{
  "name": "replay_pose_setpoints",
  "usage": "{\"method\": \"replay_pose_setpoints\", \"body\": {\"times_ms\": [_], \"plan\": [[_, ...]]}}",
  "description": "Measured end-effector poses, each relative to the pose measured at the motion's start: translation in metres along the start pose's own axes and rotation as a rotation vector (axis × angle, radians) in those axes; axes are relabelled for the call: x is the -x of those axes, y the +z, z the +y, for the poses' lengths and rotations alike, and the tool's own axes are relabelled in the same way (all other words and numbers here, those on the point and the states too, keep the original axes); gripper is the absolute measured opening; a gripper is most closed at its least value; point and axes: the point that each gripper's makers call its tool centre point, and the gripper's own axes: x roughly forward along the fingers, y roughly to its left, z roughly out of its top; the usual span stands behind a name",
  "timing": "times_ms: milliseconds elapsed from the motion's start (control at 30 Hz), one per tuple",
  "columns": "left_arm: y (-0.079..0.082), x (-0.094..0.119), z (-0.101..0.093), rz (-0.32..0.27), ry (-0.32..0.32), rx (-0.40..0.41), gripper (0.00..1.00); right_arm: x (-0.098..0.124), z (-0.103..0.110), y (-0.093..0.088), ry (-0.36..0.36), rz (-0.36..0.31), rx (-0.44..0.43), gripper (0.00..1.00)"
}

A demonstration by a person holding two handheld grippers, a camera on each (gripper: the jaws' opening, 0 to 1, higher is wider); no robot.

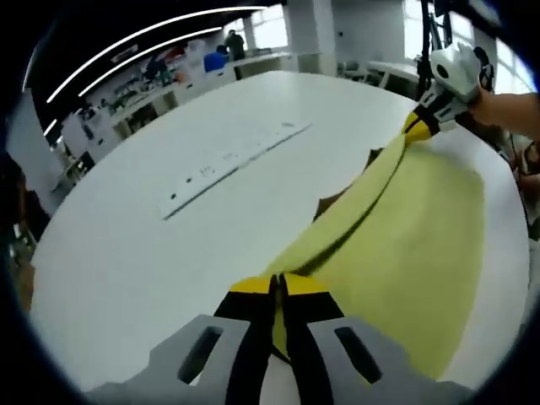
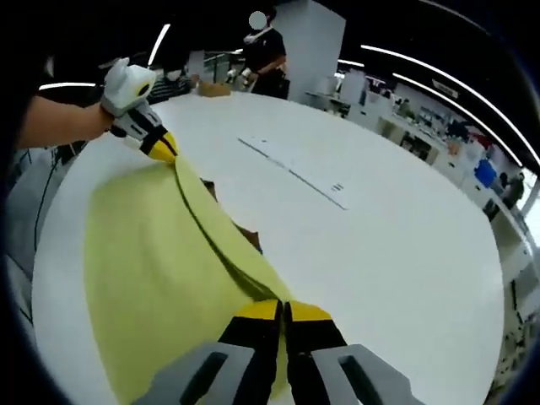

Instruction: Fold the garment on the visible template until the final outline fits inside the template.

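We hold the yellow garment on the white bench. Our left gripper and right gripper each pinch an edge, jaws closed tight. The cloth is soft and light (it sags), spreading toward three o'clock in the left gripper view.

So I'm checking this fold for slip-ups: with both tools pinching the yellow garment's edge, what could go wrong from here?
1. The yellow garment is pulled taut between the left tool and right tool; uneven pulling could slip an edge free.
2. The brown template is mostly covered, so the fold may land outside its outline.
3. The cloth lies near the white table's edge and could drag over it.
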Motion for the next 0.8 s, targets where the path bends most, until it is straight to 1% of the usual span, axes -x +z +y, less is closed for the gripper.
{"method": "replay_pose_setpoints", "body": {"times_ms": [67, 100, 267, 367, 467, 567, 667, 800], "plan": [[0.002, 0.000, 0.004, -0.007, 0.019, 0.059, 0.00, 0.000, -0.002, 0.002, -0.014, -0.008, -0.036, 0.00], [0.004, -0.001, 0.005, -0.012, 0.022, 0.074, 0.00, 0.000, -0.002, 0.003, -0.017, -0.012, -0.049, 0.00], [0.010, 0.000, 0.008, -0.025, 0.047, 0.096, 0.01, -0.001, -0.010, 0.006, -0.052, -0.024, -0.098, 0.01], [0.013, 0.001, 0.011, -0.034, 0.063, 0.122, 0.05, -0.001, -0.014, 0.010, -0.065, -0.045, -0.128, 0.07], [0.016, 0.006, 0.013, -0.046, 0.083, 0.127, 0.08, 0.003, -0.014, 0.014, -0.074, -0.057, -0.120, 0.08], [0.021, 0.014, 0.016, -0.073, 0.106, 0.128, 0.09, 0.008, -0.016, 0.017, -0.085, -0.071, -0.108, 0.08], [0.021, 0.020, 0.017, -0.082, 0.101, 0.135, 0.08, 0.011, -0.016, 0.017, -0.080, -0.081, -0.118, 0.07], [0.018, 0.030, 0.012, -0.106, 0.085, 0.141, 0.08, 0.019, -0.011, 0.015, -0.070, -0.099, -0.131, 0.07]]}}
